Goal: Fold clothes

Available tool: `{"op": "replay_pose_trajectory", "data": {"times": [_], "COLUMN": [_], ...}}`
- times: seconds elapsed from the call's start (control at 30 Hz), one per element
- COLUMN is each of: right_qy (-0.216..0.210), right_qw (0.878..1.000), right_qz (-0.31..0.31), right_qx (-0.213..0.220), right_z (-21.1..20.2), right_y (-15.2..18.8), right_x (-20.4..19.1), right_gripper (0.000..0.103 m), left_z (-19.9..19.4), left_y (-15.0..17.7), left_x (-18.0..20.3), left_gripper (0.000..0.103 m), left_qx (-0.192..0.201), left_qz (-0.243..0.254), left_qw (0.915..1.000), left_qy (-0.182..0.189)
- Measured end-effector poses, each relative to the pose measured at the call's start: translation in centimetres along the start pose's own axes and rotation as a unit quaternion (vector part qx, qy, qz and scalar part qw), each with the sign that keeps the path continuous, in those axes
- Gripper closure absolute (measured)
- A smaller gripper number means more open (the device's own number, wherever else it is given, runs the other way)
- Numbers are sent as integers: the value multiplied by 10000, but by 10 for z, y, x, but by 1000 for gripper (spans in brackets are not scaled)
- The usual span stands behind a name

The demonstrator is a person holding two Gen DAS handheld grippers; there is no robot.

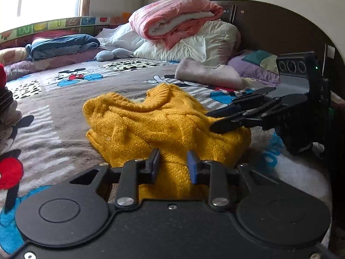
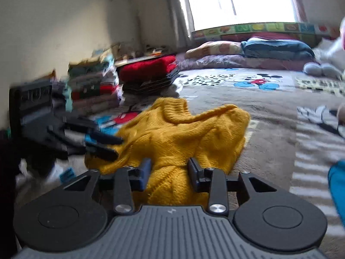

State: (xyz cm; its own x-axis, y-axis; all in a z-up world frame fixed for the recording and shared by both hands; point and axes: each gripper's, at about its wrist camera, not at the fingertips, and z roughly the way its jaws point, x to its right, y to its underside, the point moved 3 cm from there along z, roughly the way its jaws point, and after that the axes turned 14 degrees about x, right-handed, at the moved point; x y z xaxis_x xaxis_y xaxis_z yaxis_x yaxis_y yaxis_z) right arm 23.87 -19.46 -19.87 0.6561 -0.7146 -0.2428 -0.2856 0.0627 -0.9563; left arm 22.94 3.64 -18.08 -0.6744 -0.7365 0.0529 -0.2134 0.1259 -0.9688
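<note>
On the bed (image 1: 64, 99), a crumpled yellow sweater (image 1: 163, 125) is pinched at its near edge by the left tool (image 1: 173, 165) and right tool (image 2: 169, 169), both clenched on knit; next likely lifting and spreading it flat.

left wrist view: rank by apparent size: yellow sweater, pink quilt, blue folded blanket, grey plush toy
1. yellow sweater, though it lies nearest the camera
2. pink quilt
3. blue folded blanket
4. grey plush toy

The quilt, blanket and toy sit farther back, so their true sizes against the sweater are unsure.
</note>
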Motion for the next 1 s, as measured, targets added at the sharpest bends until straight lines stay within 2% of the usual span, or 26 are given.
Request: {"op": "replay_pose_trajectory", "data": {"times": [0.13, 0.23, 0.33, 0.4, 0.5, 0.6, 0.67, 0.8, 0.87, 0.9, 0.93, 0.97, 1.0], "right_qy": [-6, -3, 127, 123, 103, 107, 93, -83, -50, 62, 160, 249, 305], "right_qw": [10000, 9998, 9983, 9974, 9978, 9971, 9975, 9987, 9989, 9984, 9977, 9970, 9965], "right_qz": [-48, -161, -328, -467, -587, -733, -664, -464, -465, -519, -578, -636, -686], "right_qx": [-57, 93, 466, 533, 304, -176, -236, -212, 93, 233, 309, 360, 380], "right_z": [-1, -9, -10, -1, 21, 41, 46, 40, 31, 30, 32, 36, 43], "right_y": [-2, -16, -29, -33, -28, -8, -8, -17, -27, -31, -34, -37, -39], "right_x": [-3, -9, -12, -15, -14, -10, -6, -3, -1, 1, 4, 8, 11], "right_gripper": [65, 64, 64, 64, 64, 64, 64, 64, 62, 60, 55, 48, 48], "left_z": [-4, -10, -4, 7, 21, 30, 33, 24, 21, 23, 25, 28, 33], "left_y": [-5, -24, -38, -37, -28, -15, -8, -21, -31, -37, -41, -42, -40], "left_x": [2, -2, -8, -13, -14, -12, -11, -16, -24, -29, -34, -40, -44], "left_gripper": [75, 74, 74, 74, 73, 72, 71, 70, 57, 55, 51, 49, 49], "left_qx": [43, 358, 698, 683, 512, 307, 216, 518, 780, 929, 1043, 1089, 1039], "left_qz": [17, -63, -179, -194, -49, 209, 345, 91, -80, -133, -186, -241, -299], "left_qw": [10000, 9993, 9971, 9972, 9983, 9987, 9984, 9979, 9957, 9940, 9924, 9915, 9919], "left_qy": [38, -79, -224, -219, -255, -355, -401, -368, -488, -564, -629, -667, -665]}}
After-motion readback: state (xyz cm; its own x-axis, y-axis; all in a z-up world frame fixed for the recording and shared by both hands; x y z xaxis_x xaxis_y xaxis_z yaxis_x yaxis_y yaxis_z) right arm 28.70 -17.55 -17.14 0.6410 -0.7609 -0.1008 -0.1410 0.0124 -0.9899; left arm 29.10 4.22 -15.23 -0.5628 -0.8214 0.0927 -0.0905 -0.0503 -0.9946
